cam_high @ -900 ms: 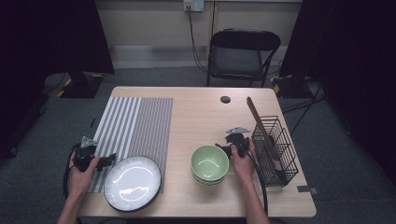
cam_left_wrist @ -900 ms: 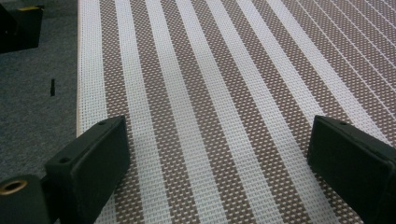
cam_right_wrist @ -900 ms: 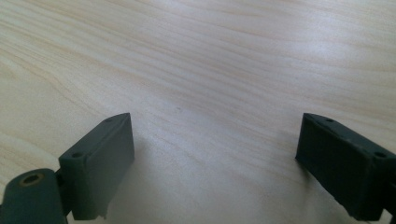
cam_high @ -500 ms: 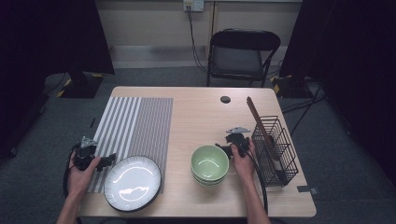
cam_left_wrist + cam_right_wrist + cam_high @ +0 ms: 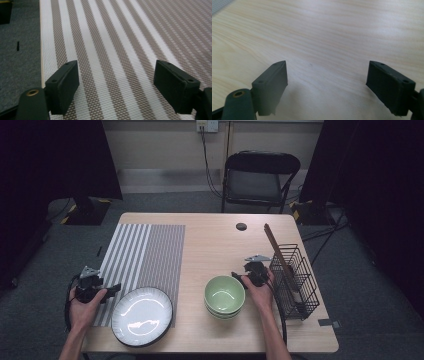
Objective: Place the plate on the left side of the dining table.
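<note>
While both grippers sit with jaws wide apart and empty, your right gripper rests just right of the stacked green bowls at lower centre, and your left gripper waits left of the white plate at lower left, over the striped placemat. Approach the top bowl's rim squarely, one jaw inside and one outside, closing gently so the lower bowl stays put.

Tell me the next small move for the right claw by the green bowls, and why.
Probably ease the right claw toward the near rim of the stacked green bowls and bracket it. Its jaws stand wide open with nothing between them, over bare table, and it sits just beside the bowls. The left claw, also open and empty, hovers over the striped mat beside the plate.
</note>
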`<state>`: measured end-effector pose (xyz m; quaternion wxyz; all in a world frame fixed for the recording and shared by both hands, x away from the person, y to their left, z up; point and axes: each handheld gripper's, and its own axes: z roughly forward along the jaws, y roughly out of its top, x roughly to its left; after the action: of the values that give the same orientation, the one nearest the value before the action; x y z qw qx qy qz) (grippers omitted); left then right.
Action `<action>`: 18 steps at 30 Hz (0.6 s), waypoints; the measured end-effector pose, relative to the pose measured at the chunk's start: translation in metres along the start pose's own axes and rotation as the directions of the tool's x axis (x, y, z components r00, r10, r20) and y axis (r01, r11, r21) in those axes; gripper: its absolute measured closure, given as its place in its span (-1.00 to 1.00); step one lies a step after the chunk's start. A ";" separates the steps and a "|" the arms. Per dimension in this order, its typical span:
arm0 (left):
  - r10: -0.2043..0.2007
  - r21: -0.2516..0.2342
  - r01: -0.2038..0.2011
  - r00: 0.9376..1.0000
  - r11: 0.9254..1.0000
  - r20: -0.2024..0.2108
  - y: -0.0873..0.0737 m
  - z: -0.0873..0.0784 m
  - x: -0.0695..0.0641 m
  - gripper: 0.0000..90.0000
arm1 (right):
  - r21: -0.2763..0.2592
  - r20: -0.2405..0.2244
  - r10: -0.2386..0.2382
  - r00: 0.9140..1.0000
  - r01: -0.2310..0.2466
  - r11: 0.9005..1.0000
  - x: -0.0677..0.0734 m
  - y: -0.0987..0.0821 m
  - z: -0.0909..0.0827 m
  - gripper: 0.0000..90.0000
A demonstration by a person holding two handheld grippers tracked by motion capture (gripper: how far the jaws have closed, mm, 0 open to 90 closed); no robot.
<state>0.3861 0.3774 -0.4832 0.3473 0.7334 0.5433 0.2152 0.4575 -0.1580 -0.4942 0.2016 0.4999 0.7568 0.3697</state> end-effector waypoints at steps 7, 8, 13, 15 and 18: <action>0.021 -0.042 -0.020 1.000 0.999 0.022 0.003 -0.012 -0.008 -0.49 | -0.043 -0.002 -0.004 1.000 0.004 0.999 0.007 0.013 -0.014 -0.53; 0.020 -0.055 -0.018 0.999 0.998 0.041 0.004 -0.013 -0.010 -0.49 | -0.047 0.002 -0.003 1.000 0.003 0.999 0.008 0.015 -0.016 -0.52; 0.022 -0.064 -0.018 0.998 0.998 0.055 0.006 -0.017 -0.015 -0.48 | -0.046 -0.044 0.025 0.999 -0.027 0.999 0.008 0.020 -0.015 -0.49; 0.010 -0.083 -0.006 0.998 0.997 0.058 0.008 -0.023 -0.019 -0.45 | -0.077 -0.038 0.016 0.999 -0.019 0.997 0.013 0.028 -0.018 -0.44; 0.034 -0.088 -0.031 0.999 0.996 0.040 0.010 -0.026 -0.020 -0.45 | -0.095 -0.056 0.019 0.998 -0.024 0.995 0.015 0.034 -0.022 -0.41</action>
<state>0.3676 0.3638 -0.4573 0.3868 0.7305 0.5141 0.2291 0.4572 -0.1440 -0.4532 0.2003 0.4874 0.7382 0.4212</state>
